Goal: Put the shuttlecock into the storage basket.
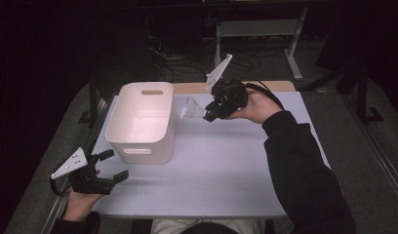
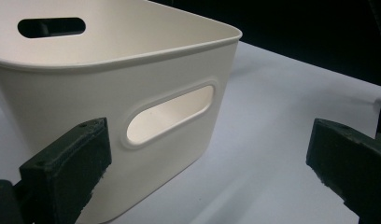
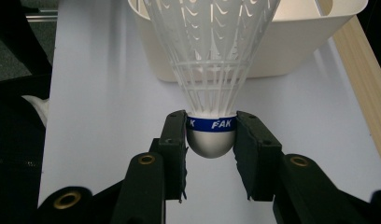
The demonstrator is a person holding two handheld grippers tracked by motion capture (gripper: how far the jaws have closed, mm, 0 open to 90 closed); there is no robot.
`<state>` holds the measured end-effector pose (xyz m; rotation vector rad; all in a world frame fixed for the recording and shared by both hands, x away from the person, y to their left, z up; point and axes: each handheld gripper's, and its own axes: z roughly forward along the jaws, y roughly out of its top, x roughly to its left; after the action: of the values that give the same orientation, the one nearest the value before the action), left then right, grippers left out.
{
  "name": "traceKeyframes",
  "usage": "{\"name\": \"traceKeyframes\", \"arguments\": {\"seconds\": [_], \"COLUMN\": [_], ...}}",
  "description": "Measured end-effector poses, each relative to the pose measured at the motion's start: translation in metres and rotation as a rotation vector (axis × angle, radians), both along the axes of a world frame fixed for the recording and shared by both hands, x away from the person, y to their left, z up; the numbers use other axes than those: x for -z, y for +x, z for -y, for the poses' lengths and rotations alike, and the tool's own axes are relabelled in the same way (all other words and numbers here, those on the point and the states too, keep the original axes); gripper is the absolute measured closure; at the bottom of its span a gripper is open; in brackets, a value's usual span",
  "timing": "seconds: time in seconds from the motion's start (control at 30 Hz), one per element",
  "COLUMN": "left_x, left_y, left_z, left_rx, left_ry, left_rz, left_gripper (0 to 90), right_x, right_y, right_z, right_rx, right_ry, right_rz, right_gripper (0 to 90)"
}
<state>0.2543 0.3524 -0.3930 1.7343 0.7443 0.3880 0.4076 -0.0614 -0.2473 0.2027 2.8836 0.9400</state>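
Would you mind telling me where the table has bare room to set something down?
The broad stretch of table right of the white bin and in front of the right gripper is bare. It is tighter at the near left, around the open left gripper, and where the shuttlecock hangs beside the bin's rim.

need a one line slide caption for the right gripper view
Right claw shut on a shuttlecock by its cork, skirt pointing toward the white bin.

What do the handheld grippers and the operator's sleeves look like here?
Both are black two-finger units. The left gripper and right gripper each carry a grey three-cornered plate on top; a black cable loops off the right one. Fingers are blocky with screw holes. Dark long sleeve.
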Motion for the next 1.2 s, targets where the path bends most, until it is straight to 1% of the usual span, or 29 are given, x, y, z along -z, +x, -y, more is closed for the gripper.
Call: {"name": "traceKeyframes", "arguments": {"seconds": [0.5,0.87,1.03,1.2], "left_x": [0.0,0.0,0.0,0.0], "left_y": [0.0,0.0,0.001,0.001], "left_z": [0.0,0.0,0.0,0.0], "left_rx": [0.0,0.001,0.002,0.003], "left_ry": [-0.001,-0.004,-0.006,-0.004], "left_rz": [0.0,0.001,0.002,0.002], "left_gripper": [0.0,0.0,0.0,0.0], "right_x": [-0.004,-0.006,-0.006,-0.008], "right_y": [0.006,0.01,0.01,0.011], "right_z": [-0.017,-0.038,-0.048,-0.058], "right_rx": [0.007,-0.015,-0.03,-0.039], "right_ry": [0.01,0.016,0.004,0.005], "right_rz": [0.0,0.003,0.006,0.006], "right_gripper": [63.9,63.8,63.9,63.8]}}
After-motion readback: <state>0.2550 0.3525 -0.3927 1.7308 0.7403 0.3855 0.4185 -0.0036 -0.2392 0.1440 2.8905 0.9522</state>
